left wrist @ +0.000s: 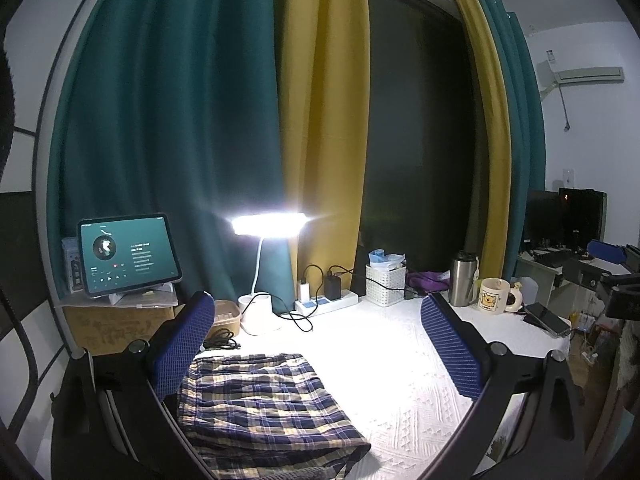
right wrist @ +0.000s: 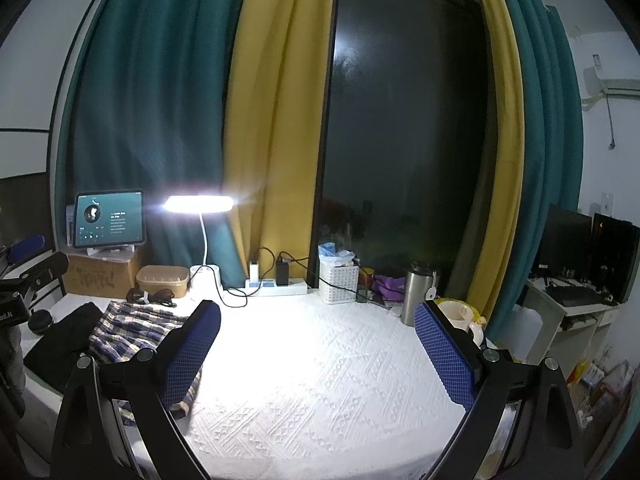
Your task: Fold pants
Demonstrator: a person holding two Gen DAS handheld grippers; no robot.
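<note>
Pants (left wrist: 264, 404) folded, under spread left claw (left wrist: 320, 340).

My left finger (left wrist: 182, 344) hides the pants' (left wrist: 264, 404) near-left corner; the frame's bottom edge cuts their hem. The tablet's (left wrist: 129, 254) text is too small to read.

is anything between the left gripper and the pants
Nothing visible. The pants lie folded on the white cloth, directly below and in front of the open left gripper, with only bare cloth around them.
</note>
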